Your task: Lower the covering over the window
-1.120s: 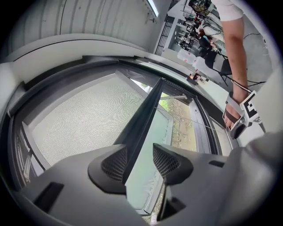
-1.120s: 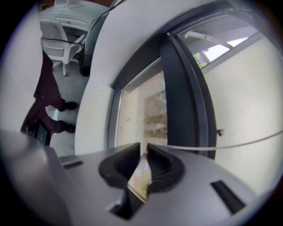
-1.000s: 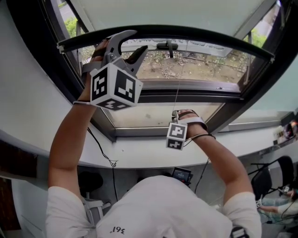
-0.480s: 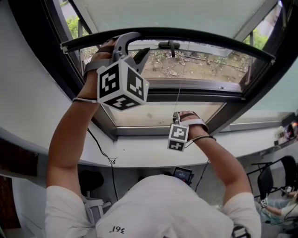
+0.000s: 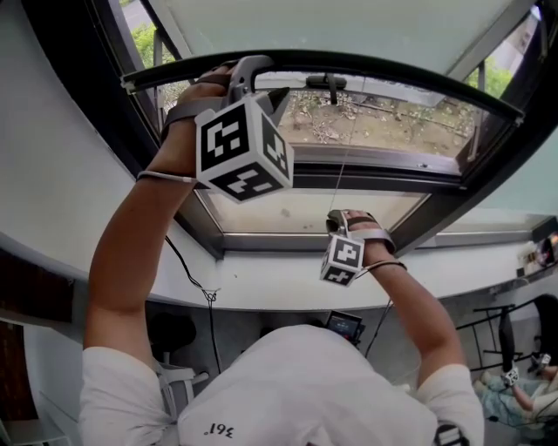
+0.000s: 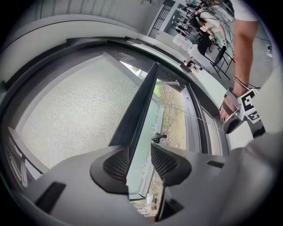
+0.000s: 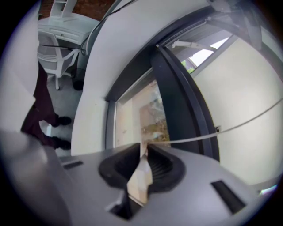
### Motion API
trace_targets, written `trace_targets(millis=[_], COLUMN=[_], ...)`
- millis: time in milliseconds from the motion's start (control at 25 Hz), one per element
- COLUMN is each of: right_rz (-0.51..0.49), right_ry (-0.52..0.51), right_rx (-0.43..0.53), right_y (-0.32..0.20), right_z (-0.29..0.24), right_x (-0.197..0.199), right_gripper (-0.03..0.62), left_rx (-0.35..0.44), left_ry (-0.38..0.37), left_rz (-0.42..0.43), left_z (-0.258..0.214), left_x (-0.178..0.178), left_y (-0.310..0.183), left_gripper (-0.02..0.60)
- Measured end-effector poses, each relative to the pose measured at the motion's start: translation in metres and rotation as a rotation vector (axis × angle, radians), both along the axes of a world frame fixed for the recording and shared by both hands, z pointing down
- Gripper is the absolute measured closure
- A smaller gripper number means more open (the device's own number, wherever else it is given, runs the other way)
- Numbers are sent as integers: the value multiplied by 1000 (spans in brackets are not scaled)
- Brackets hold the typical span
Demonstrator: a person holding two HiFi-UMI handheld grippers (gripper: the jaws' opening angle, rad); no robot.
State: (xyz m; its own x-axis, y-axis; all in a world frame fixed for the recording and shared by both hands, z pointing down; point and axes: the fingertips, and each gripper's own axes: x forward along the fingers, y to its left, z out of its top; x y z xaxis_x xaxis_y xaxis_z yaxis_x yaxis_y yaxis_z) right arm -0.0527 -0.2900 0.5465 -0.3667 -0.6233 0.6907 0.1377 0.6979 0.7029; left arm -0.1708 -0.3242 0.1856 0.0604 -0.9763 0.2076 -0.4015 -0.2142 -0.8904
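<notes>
The covering is a pale mesh blind [image 5: 331,22] with a dark bottom bar [image 5: 392,68] across the top of the window. My left gripper [image 5: 266,78] is raised to that bar. In the left gripper view the bar [image 6: 141,106] runs in between the jaws of the left gripper [image 6: 139,163], close by one pad with a gap at the other. The jaws have just been closing around it. Lower down, my right gripper [image 5: 336,218] is shut on the thin pull cord [image 5: 344,157]. The right gripper view shows the cord [image 7: 239,126] and its tan end pinched in the right gripper [image 7: 143,161].
A window handle [image 5: 330,84] sits just behind the bar. The white sill [image 5: 261,283] runs below the window, with a cable [image 5: 187,270] hanging off it. Chairs [image 5: 514,322] stand at the right, and a white chair [image 7: 57,48] stands on the floor.
My left gripper has tilted and shifted a little right along the bar, and its jaws have narrowed around it. The right gripper has kept its hold on the cord, almost still.
</notes>
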Motion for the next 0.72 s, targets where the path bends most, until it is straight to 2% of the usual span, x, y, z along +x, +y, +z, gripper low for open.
trace_targets(millis=[400,560,720], right_rz=[-1,7,20], right_ry=[-77,-77,-79], right_rx=[-1,2,-1], right_y=[0,-5,-8], right_z=[-7,-12,-13], right_x=[3,8,14], right_gripper=[536,484,459], left_rx=[-29,-34,-48], left_ry=[4,7,8], left_rz=[-15,-19,-20], left_z=[5,10,16], left_x=[-1,-1,0], left_y=[0,0,0], left_gripper=[442,442,442])
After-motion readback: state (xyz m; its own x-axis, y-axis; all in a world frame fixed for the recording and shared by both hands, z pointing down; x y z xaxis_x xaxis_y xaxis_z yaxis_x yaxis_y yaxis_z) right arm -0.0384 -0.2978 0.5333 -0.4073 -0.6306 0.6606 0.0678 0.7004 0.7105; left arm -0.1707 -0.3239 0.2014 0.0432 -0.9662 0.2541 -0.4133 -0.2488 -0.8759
